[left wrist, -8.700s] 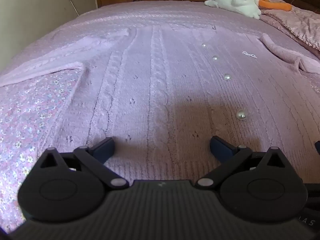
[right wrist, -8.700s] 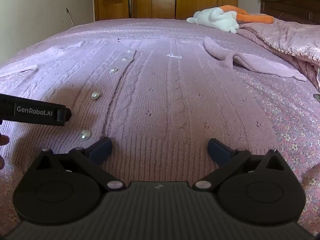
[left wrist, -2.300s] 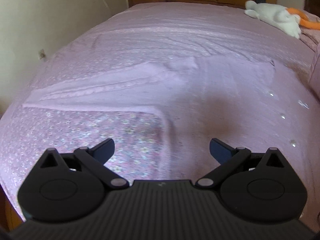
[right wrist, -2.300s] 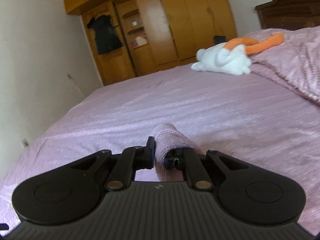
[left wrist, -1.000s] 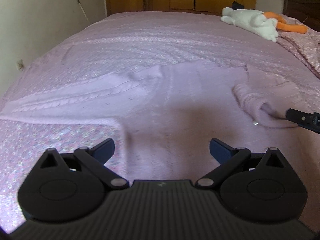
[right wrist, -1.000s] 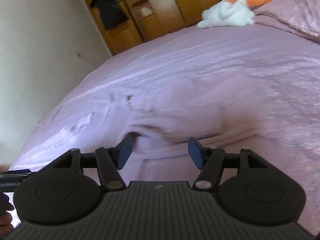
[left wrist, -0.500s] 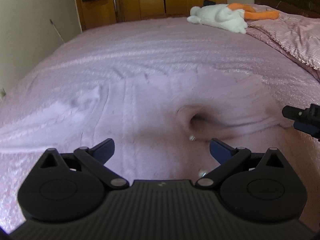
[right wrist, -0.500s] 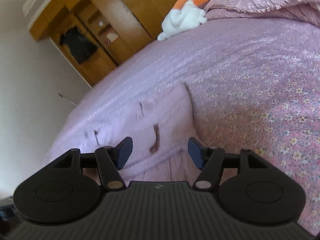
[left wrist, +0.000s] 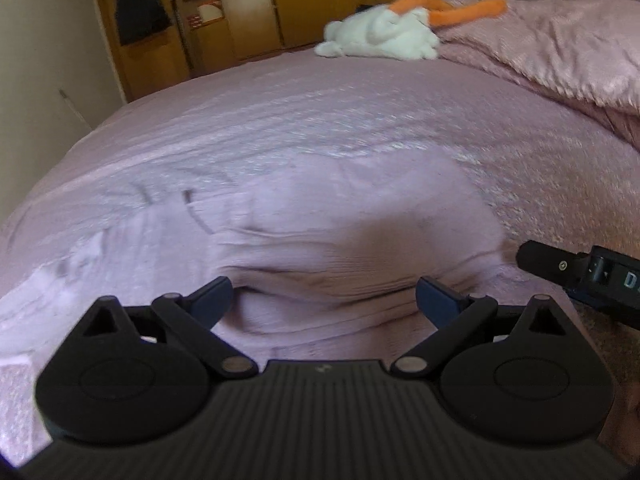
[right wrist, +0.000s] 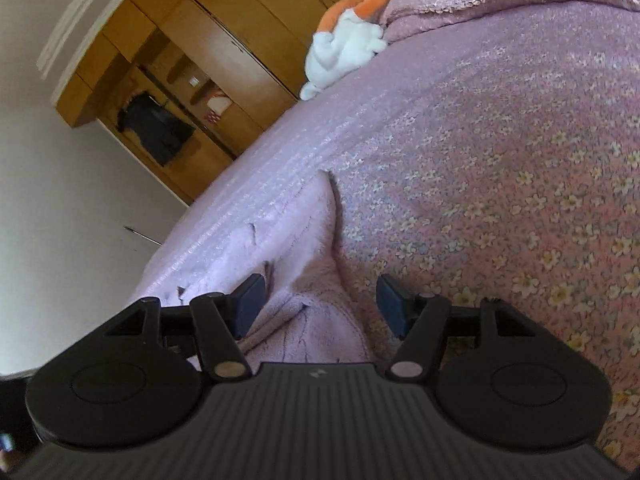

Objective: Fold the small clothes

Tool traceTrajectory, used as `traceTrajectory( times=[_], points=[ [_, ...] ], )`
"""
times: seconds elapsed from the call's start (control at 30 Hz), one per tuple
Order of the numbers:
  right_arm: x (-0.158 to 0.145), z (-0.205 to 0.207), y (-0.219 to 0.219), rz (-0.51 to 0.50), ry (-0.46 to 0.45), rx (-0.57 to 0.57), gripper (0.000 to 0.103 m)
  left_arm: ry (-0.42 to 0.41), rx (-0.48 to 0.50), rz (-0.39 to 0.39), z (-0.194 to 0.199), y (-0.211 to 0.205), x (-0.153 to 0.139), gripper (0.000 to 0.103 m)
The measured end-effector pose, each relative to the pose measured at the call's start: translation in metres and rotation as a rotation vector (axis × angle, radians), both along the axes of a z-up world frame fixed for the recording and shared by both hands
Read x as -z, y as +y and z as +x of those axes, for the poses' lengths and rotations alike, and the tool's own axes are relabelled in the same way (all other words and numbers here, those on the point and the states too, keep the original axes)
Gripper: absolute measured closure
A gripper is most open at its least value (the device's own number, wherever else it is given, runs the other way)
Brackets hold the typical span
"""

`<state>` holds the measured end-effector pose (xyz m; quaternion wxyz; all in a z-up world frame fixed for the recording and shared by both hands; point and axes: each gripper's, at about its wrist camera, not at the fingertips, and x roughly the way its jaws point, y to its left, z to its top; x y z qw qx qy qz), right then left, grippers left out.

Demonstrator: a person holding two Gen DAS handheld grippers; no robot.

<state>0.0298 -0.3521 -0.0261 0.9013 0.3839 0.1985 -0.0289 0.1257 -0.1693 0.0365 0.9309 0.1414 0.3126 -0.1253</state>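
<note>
A white-and-orange plush toy (left wrist: 380,36) lies near the bed's (left wrist: 540,168) far edge. Both the left gripper (left wrist: 324,300) and right gripper (right wrist: 320,304) gape empty; the lilac cardigan (left wrist: 340,240), earlier spread flat, now lies bunched.

A white-and-orange plush toy (left wrist: 384,34) lies beside a rumpled pink blanket (left wrist: 560,52).

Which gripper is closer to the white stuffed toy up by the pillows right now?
Neither clearly. The left gripper and right gripper both sit over the pink knit sweater, with the white stuffed toy far across the bed from each.
</note>
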Motion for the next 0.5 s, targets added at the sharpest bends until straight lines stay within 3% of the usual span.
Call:
traceTrajectory(
  times=[0.07, 0.2, 0.5],
  points=[
    [0.003, -0.003, 0.000, 0.004, -0.022, -0.002, 0.034, -0.008, 0.020, 0.031, 0.005, -0.012, 0.005, 0.006],
    [0.006, -0.002, -0.002, 0.012, -0.039, -0.001, 0.034, -0.009, 0.049, 0.090, 0.011, -0.030, 0.014, 0.028],
    [0.007, -0.004, 0.000, 0.008, -0.054, -0.004, 0.034, 0.036, 0.119, 0.069, 0.013, -0.037, 0.028, 0.033]
  ],
)
